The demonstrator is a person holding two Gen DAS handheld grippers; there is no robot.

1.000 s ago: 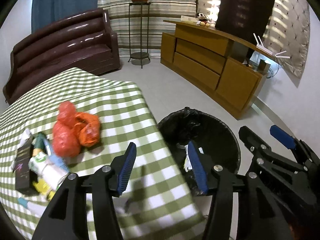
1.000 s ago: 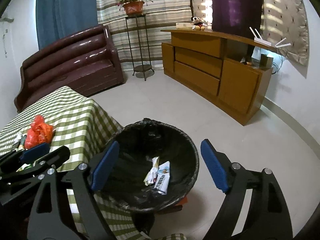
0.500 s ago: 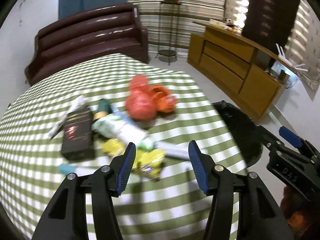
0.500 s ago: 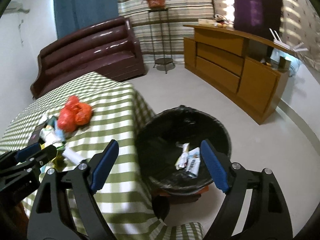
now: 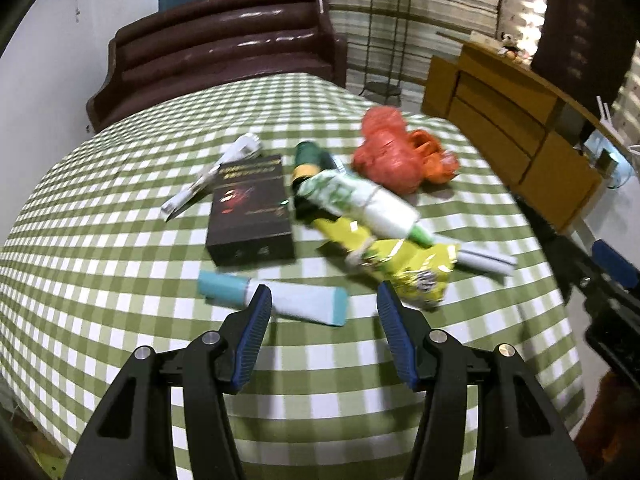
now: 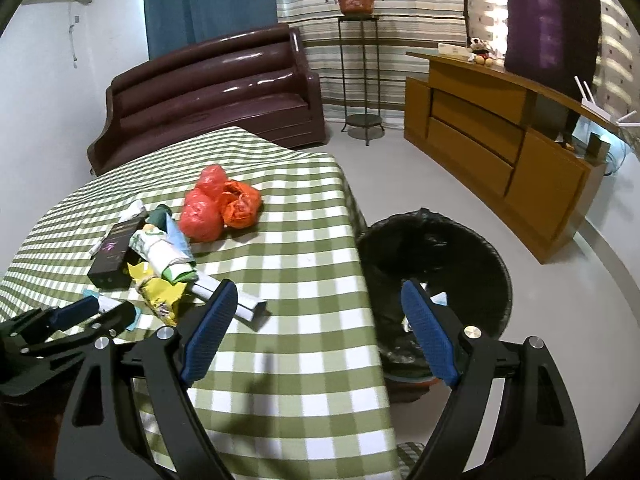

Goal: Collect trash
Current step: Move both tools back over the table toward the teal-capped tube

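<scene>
Here, trash (image 5: 340,216) lies clustered on the checked table (image 5: 120,272): tubes, wrappers, red bags. Left gripper (image 5: 324,308) and right gripper (image 6: 316,308) gape, empty. Only the right view shows the bin (image 6: 472,252).

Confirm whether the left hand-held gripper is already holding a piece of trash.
No: the left hand-held gripper is open and empty, its fingertips just short of the teal-capped tube lying on the checkered tablecloth.
</scene>
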